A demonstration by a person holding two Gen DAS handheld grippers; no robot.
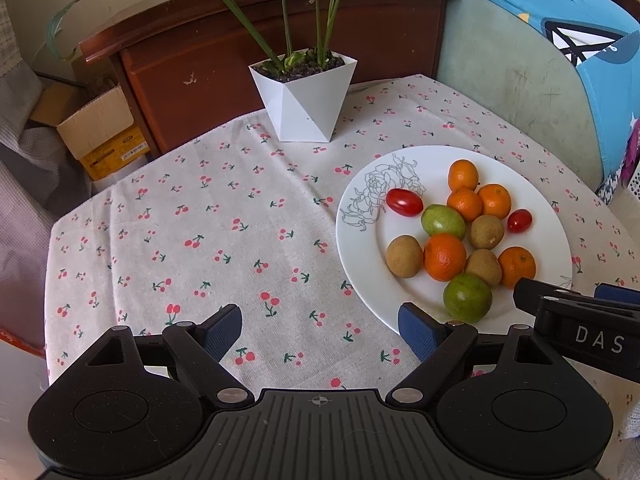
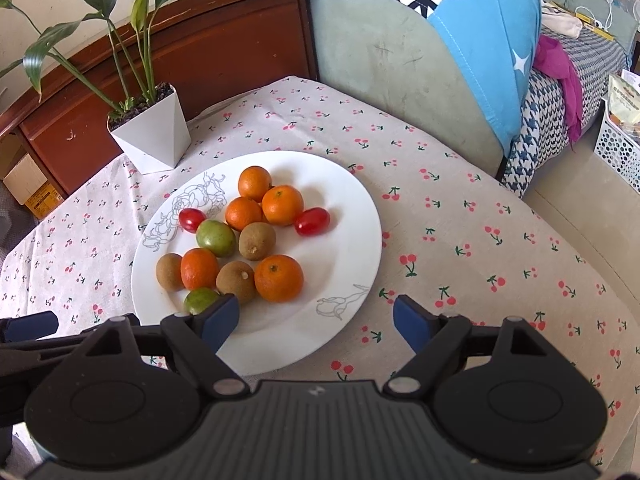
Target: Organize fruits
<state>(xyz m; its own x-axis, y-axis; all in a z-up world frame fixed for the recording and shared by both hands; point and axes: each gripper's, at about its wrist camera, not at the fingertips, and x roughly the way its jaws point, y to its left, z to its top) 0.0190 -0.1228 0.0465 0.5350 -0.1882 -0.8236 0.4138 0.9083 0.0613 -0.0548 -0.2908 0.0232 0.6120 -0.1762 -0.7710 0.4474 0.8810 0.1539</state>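
A white plate point(image 1: 360, 240) point(image 2: 344, 216) on the cherry-print tablecloth holds mixed fruit: several oranges point(image 1: 444, 257) point(image 2: 279, 278), three brown kiwis point(image 1: 404, 256) point(image 2: 257, 241), two green fruits point(image 1: 467, 298) point(image 2: 215, 237) and two red cherry tomatoes point(image 1: 404, 202) point(image 2: 312, 221). My left gripper point(image 1: 320, 334) is open and empty, hovering over the cloth left of the plate's near rim. My right gripper point(image 2: 316, 322) is open and empty above the plate's near edge; its body also shows in the left wrist view point(image 1: 580, 320).
A white faceted pot with a green plant point(image 1: 303, 96) point(image 2: 154, 136) stands at the back of the table. A wooden headboard point(image 1: 200, 60) and a sofa with a blue cushion point(image 2: 460, 40) lie behind. A cardboard box point(image 1: 100, 132) sits off the left edge.
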